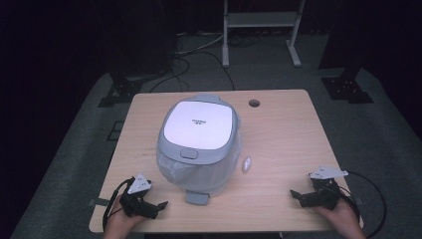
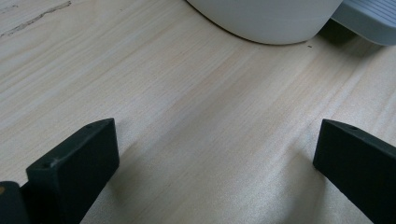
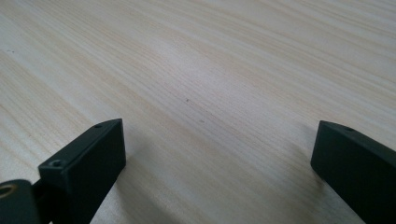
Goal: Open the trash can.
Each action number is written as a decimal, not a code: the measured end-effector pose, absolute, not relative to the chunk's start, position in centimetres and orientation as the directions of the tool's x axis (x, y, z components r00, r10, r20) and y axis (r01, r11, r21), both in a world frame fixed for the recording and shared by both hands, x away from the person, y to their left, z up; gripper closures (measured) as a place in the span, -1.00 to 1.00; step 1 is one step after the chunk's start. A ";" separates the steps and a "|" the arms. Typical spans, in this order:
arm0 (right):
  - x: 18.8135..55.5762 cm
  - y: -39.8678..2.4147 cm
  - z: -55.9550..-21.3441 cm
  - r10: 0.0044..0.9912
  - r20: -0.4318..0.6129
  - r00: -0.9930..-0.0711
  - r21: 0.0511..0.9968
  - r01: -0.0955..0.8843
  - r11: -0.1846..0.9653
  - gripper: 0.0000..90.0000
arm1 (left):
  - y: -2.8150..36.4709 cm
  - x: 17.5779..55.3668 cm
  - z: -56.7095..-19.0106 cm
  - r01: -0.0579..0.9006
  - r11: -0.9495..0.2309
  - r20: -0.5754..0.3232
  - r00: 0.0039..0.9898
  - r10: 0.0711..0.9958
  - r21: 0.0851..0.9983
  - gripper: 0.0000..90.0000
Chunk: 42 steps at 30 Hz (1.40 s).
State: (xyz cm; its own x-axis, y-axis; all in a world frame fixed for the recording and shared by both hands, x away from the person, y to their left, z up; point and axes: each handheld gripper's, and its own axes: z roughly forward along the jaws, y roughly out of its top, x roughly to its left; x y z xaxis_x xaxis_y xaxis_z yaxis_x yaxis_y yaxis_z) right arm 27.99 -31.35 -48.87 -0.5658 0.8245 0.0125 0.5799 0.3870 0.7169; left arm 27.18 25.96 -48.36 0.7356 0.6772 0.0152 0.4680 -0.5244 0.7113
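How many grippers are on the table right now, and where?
2. The left gripper rests at the near left corner, in front of the rice cooker; the right gripper rests near the right edge. Both are open and hold nothing.

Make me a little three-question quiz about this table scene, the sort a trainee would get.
1. True or false: the lid of the rice cooker is shut.
2. Are the left gripper and right gripper holding anything?
3. The small white object lies: A) on the lid, B) on the table beside the cooker, C) between gripper jaws.

Key: 1 true; 2 no, both open and empty; 3 B.
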 end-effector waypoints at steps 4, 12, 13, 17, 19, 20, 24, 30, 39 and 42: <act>28.0 -31.3 -48.9 0.825 0.013 -0.566 0.717 0.580 0.387 -0.95 | 26.0 27.2 -48.4 0.468 -0.524 0.015 0.736 0.677 0.711 -1.00; 28.0 -31.3 -48.9 0.824 0.012 -0.566 0.717 0.580 0.387 -0.95 | 26.2 27.0 -48.2 0.464 -0.514 0.016 0.732 0.682 0.722 -0.88; 28.0 -31.3 -48.9 0.824 0.012 -0.566 0.717 0.580 0.387 -0.95 | 26.2 27.0 -48.2 0.464 -0.514 0.016 0.732 0.682 0.722 -0.86; 28.0 -31.4 -48.9 0.824 0.012 -0.566 0.717 0.580 0.387 -0.95 | 26.5 27.0 -48.0 0.472 -0.493 -0.015 0.733 0.681 0.731 -0.73; 28.0 -31.4 -48.9 0.824 0.012 -0.566 0.717 0.580 0.387 -0.95 | 26.5 26.8 -47.7 0.467 -0.492 -0.012 0.734 0.679 0.735 -0.69; 28.0 -31.4 -48.9 0.824 0.012 -0.566 0.717 0.580 0.387 -0.95 | 26.5 26.7 -47.3 0.455 -0.488 -0.006 0.736 0.677 0.745 -0.64; 28.0 -31.4 -48.9 0.824 0.012 -0.566 0.717 0.580 0.387 -0.95 | 26.6 26.4 -46.6 0.446 -0.478 -0.006 0.735 0.678 0.756 -0.50; 28.0 -31.4 -48.9 0.824 0.012 -0.566 0.717 0.579 0.387 -0.95 | 26.8 25.9 -45.6 0.433 -0.458 -0.010 0.735 0.678 0.777 -0.11; 28.0 -31.4 -48.9 0.824 0.012 -0.566 0.717 0.580 0.387 -0.95 | 27.0 25.5 -44.4 0.438 -0.430 -0.040 0.737 0.675 0.789 0.35; 28.0 -31.4 -48.9 0.824 0.012 -0.566 0.717 0.580 0.387 -0.95 | 26.9 25.3 -43.7 0.443 -0.417 -0.059 0.739 0.671 0.794 0.47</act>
